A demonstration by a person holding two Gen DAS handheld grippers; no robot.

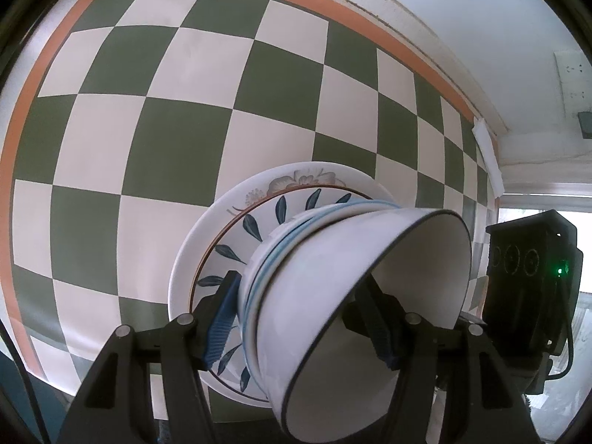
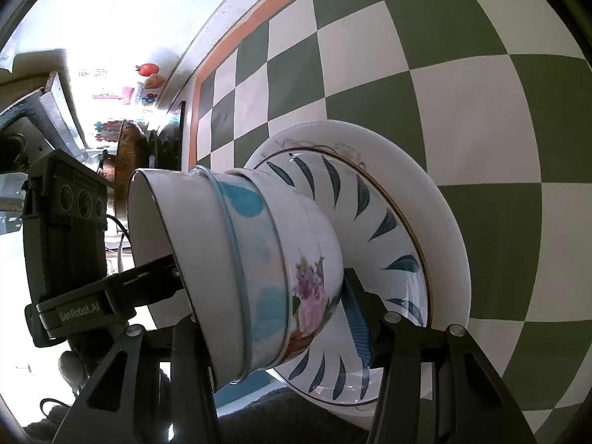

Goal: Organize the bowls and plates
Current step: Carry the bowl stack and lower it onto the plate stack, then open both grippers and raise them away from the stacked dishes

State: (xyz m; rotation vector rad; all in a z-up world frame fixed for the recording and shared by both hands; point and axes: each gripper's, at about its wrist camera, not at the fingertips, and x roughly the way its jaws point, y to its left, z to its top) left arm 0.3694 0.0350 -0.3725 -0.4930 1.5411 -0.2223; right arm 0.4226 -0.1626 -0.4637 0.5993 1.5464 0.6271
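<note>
A stack of dishes stands on the checkered cloth (image 1: 148, 129): a large white floral plate (image 1: 307, 177), a leaf-patterned plate (image 1: 259, 225) on it, then nested bowls with a white dark-rimmed bowl (image 1: 333, 277) on top. In the right wrist view the same stack shows the blue-splashed bowl (image 2: 248, 259) and a floral bowl (image 2: 310, 259). My left gripper (image 1: 307, 318) straddles the bowl stack, one finger (image 1: 222, 322) outside, the other inside the top bowl. My right gripper (image 2: 273, 318) straddles the stack from the opposite side, one finger (image 2: 357, 329) between the floral bowl and the leaf plate.
The green and white checkered cloth (image 2: 481, 92) with an orange border covers the table. The other gripper's body (image 1: 532, 277) stands at the stack's far side. A brown bowl (image 2: 127, 155) and colourful items lie beyond the cloth's edge.
</note>
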